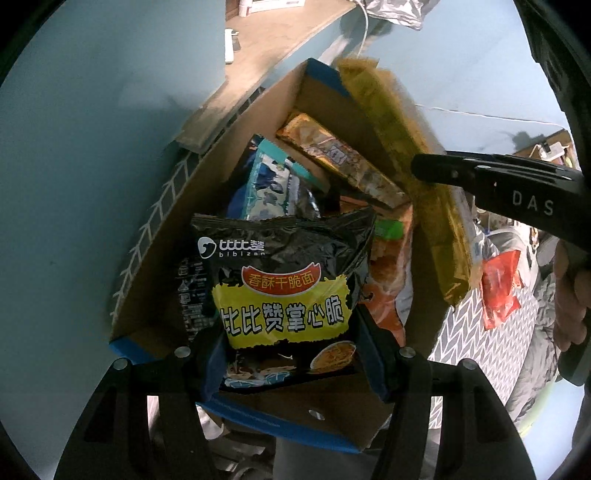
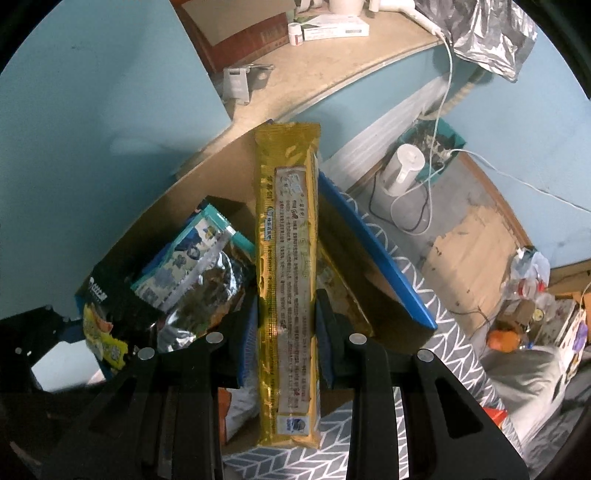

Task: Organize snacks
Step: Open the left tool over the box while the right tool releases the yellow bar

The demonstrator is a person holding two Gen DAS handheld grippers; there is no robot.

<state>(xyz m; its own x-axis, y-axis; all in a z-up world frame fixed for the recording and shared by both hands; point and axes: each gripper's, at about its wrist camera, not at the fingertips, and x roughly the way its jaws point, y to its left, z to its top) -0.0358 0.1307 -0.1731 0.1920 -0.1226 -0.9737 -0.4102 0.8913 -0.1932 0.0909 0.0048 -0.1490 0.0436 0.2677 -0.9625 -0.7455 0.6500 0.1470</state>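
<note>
My left gripper (image 1: 291,350) is shut on a black and yellow crispy-noodle packet (image 1: 284,280), held upright over the near end of an open cardboard box with blue rims (image 1: 199,192). Inside the box lie a teal packet (image 1: 271,184), a gold bar packet (image 1: 332,155) and an orange packet (image 1: 388,284). My right gripper (image 2: 286,332) is shut on a long golden packet (image 2: 288,240), which stands lengthwise between its pads above the box's right wall (image 2: 373,254). In the left wrist view that golden packet (image 1: 402,147) hangs along the right wall, with one of the right gripper's fingers (image 1: 447,170) against it.
The box rests on a grey herringbone cloth (image 2: 439,295). A red packet (image 1: 500,284) lies on the cloth right of the box. Behind are a wooden shelf (image 2: 332,70) with small items, a silver foil bag (image 2: 491,33), a white appliance (image 2: 402,166) and cables on the floor.
</note>
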